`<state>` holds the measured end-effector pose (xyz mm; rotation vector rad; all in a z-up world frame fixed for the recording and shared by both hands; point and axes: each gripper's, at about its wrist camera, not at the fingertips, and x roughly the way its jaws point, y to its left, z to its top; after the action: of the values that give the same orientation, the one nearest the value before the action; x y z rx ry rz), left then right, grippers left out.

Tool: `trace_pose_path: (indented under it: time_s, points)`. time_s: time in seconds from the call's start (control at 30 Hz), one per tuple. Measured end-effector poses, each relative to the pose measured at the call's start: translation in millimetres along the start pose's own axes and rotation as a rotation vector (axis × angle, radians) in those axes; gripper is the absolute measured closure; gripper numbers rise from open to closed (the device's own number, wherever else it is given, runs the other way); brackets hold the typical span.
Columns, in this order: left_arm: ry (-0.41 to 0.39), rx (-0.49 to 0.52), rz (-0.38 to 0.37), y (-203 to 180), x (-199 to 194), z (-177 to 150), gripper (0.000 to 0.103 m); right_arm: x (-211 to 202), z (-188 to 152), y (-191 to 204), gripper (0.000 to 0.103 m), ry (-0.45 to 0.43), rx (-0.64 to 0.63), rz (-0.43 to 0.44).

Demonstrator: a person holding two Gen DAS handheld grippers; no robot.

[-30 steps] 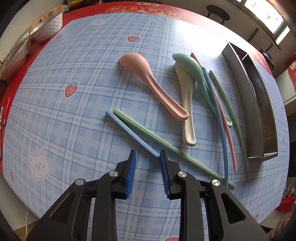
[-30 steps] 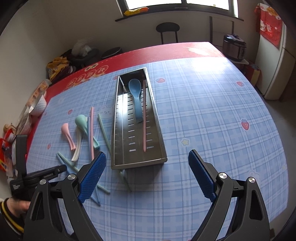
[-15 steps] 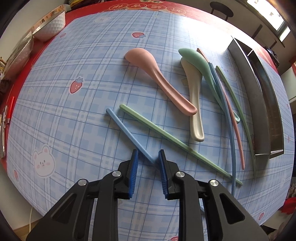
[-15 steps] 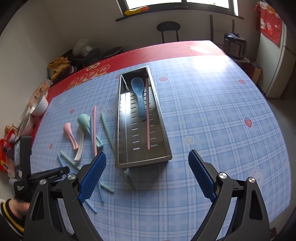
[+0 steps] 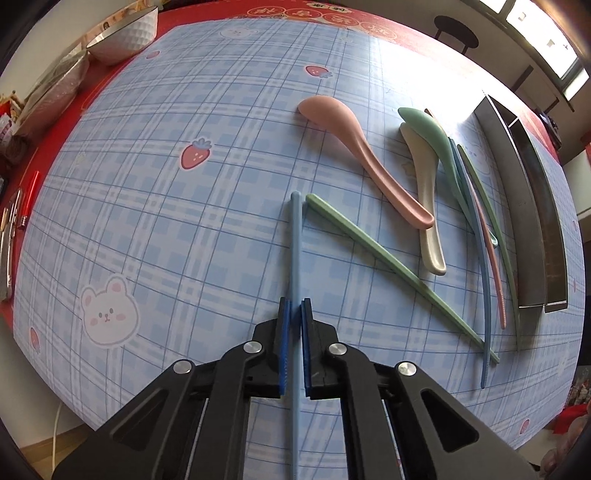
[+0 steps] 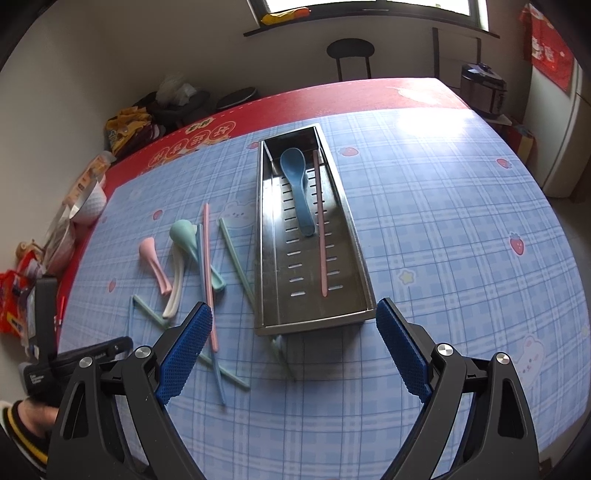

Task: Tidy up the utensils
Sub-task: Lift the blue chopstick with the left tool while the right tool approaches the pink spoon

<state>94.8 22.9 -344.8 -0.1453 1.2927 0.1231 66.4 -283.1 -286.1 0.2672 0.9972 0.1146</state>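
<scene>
My left gripper (image 5: 294, 312) points steeply down at the table, its jaws closing with the pads pressed on a blue chopstick (image 5: 295, 251) that runs straight ahead between them. A green chopstick (image 5: 369, 243) lies just right of it. Further right lie a pink spoon (image 5: 354, 147), a cream spoon (image 5: 424, 192), a green spoon (image 5: 428, 125) and several more chopsticks. The metal tray (image 6: 312, 326) holds a blue spoon (image 6: 297, 184) and a pink chopstick (image 6: 320, 221). My right gripper (image 6: 293, 304) hangs open and empty before the tray's near end.
A white bowl (image 5: 122, 33) and bags sit at the table's far left on the red cloth. A person's hand (image 6: 33, 413) holds the left tool at the near left table edge. A stool (image 6: 351, 48) and a cooker (image 6: 482, 88) stand beyond the table.
The left gripper slid over the blue chopstick and shut on it; the chopstick swung from a slant to straight ahead between the pads. The right gripper kept still and open.
</scene>
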Motion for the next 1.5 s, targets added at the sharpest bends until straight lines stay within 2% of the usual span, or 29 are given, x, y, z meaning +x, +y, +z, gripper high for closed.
trace_pose_path:
  time_s: [0.27,0.5,0.67,0.8,1.03,1.1,1.27,1.3,1.33,1.4,1.5]
  points:
    - [-0.031,0.023,-0.034,31.6,11.2,27.4,0.097,4.3,-2.8,4.0,0.016,0.011,-0.009,0.007]
    - [-0.007,0.059,-0.100,41.2,12.7,29.6,0.094,9.7,-5.8,17.4,0.016,0.021,-0.038,0.031]
    - [0.022,0.092,-0.133,46.7,6.9,11.6,0.093,18.0,-6.3,32.6,0.016,0.038,-0.055,0.046]
    - [0.034,0.125,-0.095,43.0,8.5,-3.1,0.093,24.2,-7.9,49.5,0.016,0.053,-0.093,0.062]
    - [-0.012,0.188,-0.063,30.0,2.7,-26.2,0.093,33.0,-13.5,66.7,0.016,0.086,-0.128,0.062]
    - [-0.023,0.204,-0.060,27.4,3.2,-30.2,0.096,35.3,-15.2,70.0,0.016,0.095,-0.135,0.059]
    - [-0.050,0.185,-0.080,36.6,-4.6,-29.7,0.098,40.0,-17.4,87.6,0.016,0.113,-0.181,0.067]
    - [-0.063,0.173,-0.085,44.7,-9.9,-29.6,0.098,41.0,-17.4,91.7,0.018,0.114,-0.190,0.069]
    - [-0.079,0.159,-0.091,51.4,-14.1,-28.3,0.098,43.1,-17.1,96.0,0.028,0.119,-0.200,0.069]
    - [-0.108,0.132,-0.098,61.7,-20.6,-22.5,0.098,48.1,-15.8,104.6,0.031,0.126,-0.217,0.066]
    - [-0.145,0.097,-0.116,75.9,-28.5,-14.5,0.098,56.5,-13.6,120.7,0.046,0.133,-0.254,0.063]
